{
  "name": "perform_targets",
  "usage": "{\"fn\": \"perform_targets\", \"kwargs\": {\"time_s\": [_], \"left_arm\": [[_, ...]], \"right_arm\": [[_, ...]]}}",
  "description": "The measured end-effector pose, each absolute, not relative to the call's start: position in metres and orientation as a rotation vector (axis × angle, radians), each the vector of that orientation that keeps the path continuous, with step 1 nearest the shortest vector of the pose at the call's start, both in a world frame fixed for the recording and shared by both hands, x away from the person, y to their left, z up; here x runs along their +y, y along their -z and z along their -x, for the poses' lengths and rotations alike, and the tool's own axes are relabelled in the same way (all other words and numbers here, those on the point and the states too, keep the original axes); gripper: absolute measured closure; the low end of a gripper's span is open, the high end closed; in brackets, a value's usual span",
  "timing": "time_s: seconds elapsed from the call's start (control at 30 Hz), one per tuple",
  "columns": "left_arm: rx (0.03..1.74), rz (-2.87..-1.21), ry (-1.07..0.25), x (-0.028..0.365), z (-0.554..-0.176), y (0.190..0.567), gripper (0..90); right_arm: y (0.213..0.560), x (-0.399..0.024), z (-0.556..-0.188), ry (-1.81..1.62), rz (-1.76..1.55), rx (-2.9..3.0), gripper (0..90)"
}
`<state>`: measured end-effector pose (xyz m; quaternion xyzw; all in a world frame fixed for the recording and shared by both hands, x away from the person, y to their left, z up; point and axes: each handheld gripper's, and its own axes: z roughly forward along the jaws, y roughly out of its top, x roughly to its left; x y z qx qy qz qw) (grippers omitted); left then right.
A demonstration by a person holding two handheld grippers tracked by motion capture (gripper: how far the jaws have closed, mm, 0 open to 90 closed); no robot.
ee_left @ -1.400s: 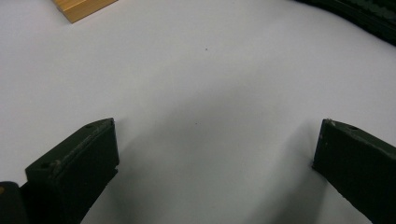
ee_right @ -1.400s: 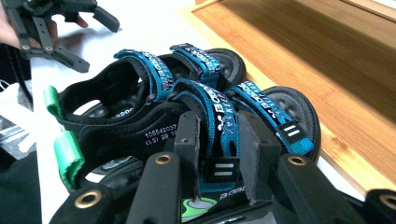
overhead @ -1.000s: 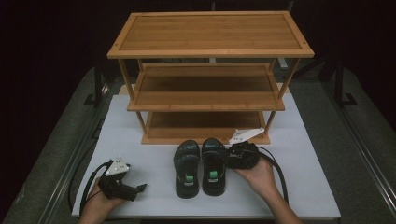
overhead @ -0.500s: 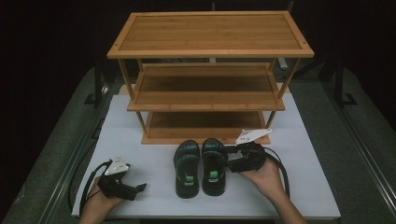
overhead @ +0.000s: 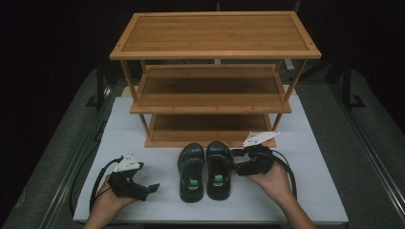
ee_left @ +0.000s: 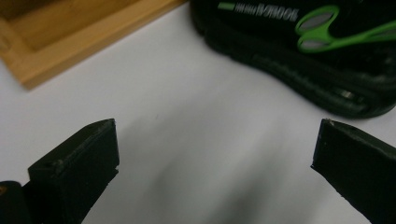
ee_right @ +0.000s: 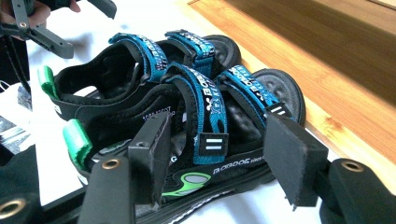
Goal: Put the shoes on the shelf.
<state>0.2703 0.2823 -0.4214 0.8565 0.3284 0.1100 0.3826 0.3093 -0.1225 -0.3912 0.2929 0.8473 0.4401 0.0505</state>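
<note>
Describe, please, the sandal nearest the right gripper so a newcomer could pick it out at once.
Start at the three-tier bamboo shoe rack on the white table; two black sandals stand side by side in front of its lowest shelf. The one meant, the right-hand sandal, lies next to the right gripper, whose open jaws flank its blue strap, while the other sandal sits alone.
</note>
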Motion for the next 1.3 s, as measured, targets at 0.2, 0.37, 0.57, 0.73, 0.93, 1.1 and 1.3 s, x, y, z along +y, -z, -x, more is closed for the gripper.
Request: {"fn": "perform_targets", "kwargs": {"time_s": [0.2,0.37,0.57,0.73,0.93,1.1,1.3], "left_arm": [[0.772,-2.178,-0.262,0.269,-0.276,0.407,9.1],[0.713,-2.178,-0.251,0.254,-0.283,0.393,14.4],[0.646,-2.178,-0.232,0.234,-0.292,0.383,14.5],[0.602,-2.189,-0.214,0.218,-0.299,0.380,15.6],[0.563,-2.207,-0.182,0.201,-0.307,0.382,25.0],[0.543,-2.220,-0.135,0.193,-0.310,0.389,36.4],[0.543,-2.228,-0.108,0.190,-0.312,0.398,46.4]], "right_arm": [[0.390,-0.123,-0.309,-1.344,-0.889,2.578,42.3],[0.391,-0.122,-0.309,-1.344,-0.883,2.582,42.9],[0.392,-0.121,-0.309,-1.346,-0.887,2.590,43.8],[0.393,-0.119,-0.310,-1.364,-0.879,2.601,47.9],[0.395,-0.116,-0.312,-1.381,-0.875,2.605,49.3],[0.398,-0.111,-0.314,-1.382,-0.871,2.626,50.5],[0.403,-0.106,-0.316,-1.365,-0.877,2.645,53.6]]}}
